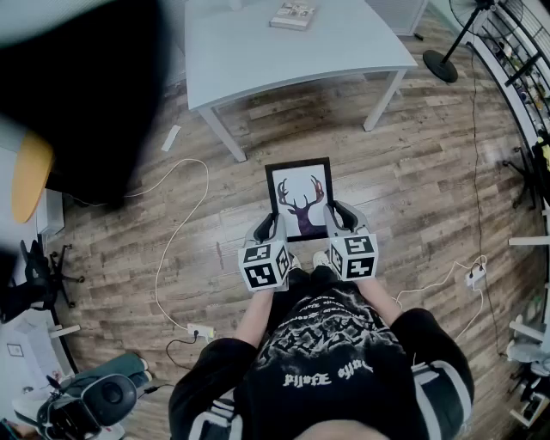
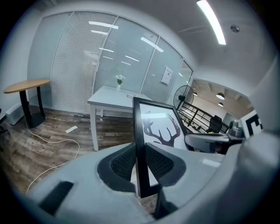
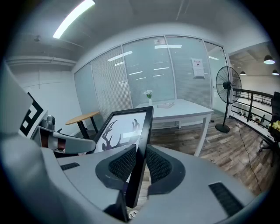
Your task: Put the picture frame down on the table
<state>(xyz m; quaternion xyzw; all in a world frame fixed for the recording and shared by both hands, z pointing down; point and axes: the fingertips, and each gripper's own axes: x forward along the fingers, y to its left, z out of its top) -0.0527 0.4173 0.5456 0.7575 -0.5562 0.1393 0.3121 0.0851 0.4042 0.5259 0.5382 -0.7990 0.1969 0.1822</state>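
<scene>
- The surface (image 1: 284,51) is the white one ahead of me, well apart from my load. Most of its top is bare, so I judge there is room to lay the frame flat.
- The picture frame (image 1: 299,199) has a black border and an antler print. It hangs in the air over the wooden floor (image 1: 430,172), between me and the surface, with its printed face turned up towards my head camera.
- I expect the frame to feel stiff and fairly light. Its front catches reflections like glass, so I treat it as breakable and slick on the face. The border rails are the safe place to grip, one on each side, so it cannot swing.
- My left tool (image 2: 140,159) is closed narrow on the frame's left rail. One ribbed pad presses the front and the other the back, low on the frame.
- My right tool (image 3: 139,162) pinches the right rail the same way, its jaws drawn in tight against both faces.
- A book (image 1: 293,15) lies near the far edge of the surface. I would set the frame down short of it, bottom edge first and gently.
</scene>
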